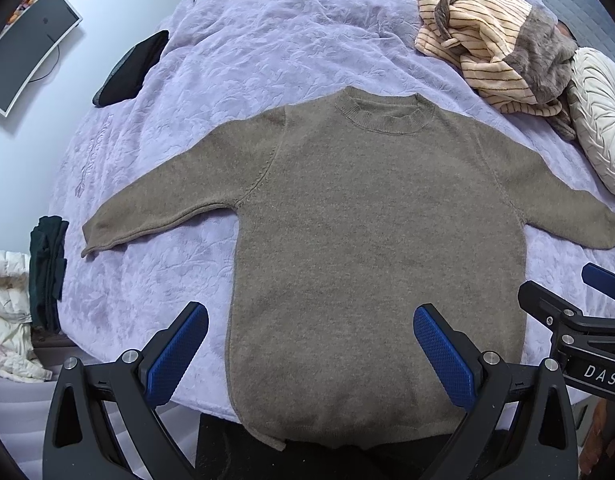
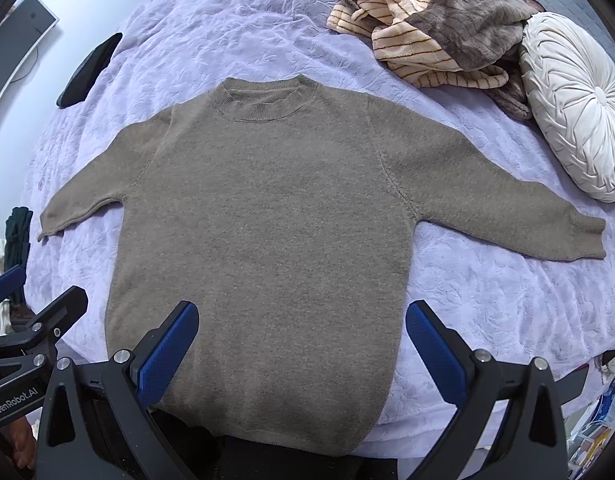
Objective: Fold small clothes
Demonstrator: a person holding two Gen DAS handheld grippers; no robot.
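A small brown knit sweater (image 1: 367, 216) lies flat on the lilac bedspread (image 1: 235, 60), neck away from me, both sleeves spread out to the sides. It also shows in the right wrist view (image 2: 267, 216). My left gripper (image 1: 311, 348) is open and empty, hovering above the sweater's lower left hem. My right gripper (image 2: 303, 348) is open and empty above the lower right hem. Each gripper shows at the edge of the other's view, the right one (image 1: 587, 312) and the left one (image 2: 27, 320).
A crumpled striped and brown fleece garment (image 2: 431, 24) lies at the far right of the bed beside a round white pleated cushion (image 2: 575, 112). A dark folded item (image 1: 135, 68) lies at the far left. Dark cloth (image 1: 47, 264) hangs off the left edge.
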